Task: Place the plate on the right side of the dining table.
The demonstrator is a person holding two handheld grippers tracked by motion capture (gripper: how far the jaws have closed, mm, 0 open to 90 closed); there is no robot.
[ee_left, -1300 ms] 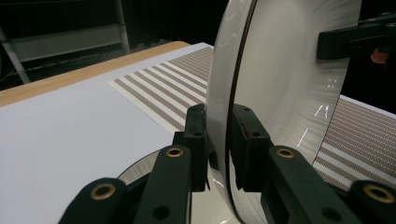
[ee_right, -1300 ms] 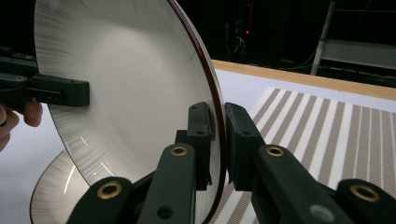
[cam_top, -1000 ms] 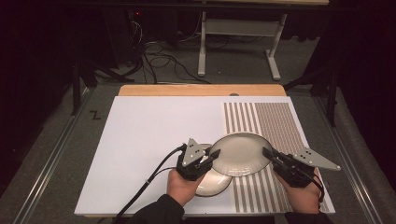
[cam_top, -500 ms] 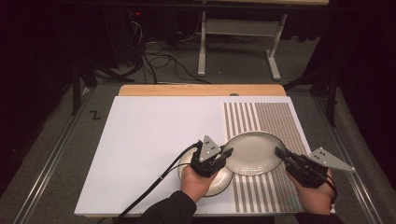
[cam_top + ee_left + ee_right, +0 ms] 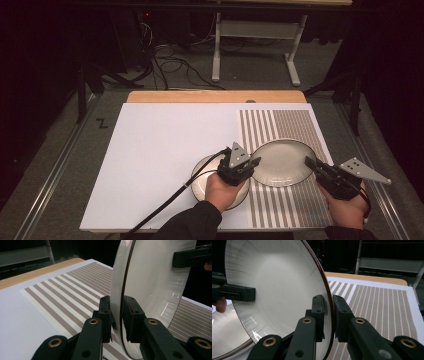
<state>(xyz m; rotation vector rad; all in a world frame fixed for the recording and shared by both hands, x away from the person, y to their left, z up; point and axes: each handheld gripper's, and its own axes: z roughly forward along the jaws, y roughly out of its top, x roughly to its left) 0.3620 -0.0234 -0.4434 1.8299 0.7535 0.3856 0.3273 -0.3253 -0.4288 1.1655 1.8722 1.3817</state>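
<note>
The upper plate (image 5: 282,162) is held off the tabletop (image 5: 165,145) between two grippers, one on each side of its rim, above the striped placemat (image 5: 290,125). The left gripper (image 5: 250,165) is clamped on the plate's left edge; in the left gripper view the two black jaws stand nearly together, with the rim of the plate (image 5: 150,277) pinched between their pads. The right gripper (image 5: 311,163) is clamped on the opposite edge; in the right gripper view its jaws likewise stand close together, pressing on the thin, dark-edged rim of the plate (image 5: 274,282). Each gripper view also shows the other gripper's jaw on the far edge of the plate. A second plate (image 5: 200,182) lies flat on the tabletop, at the left border of the striped placemat, below and to the left of the held plate and partly covered by the left hand (image 5: 222,192). The right hand (image 5: 347,207) is near the front right corner of the tabletop. A black cable (image 5: 165,207) trails from the left gripper toward the front edge.
</note>
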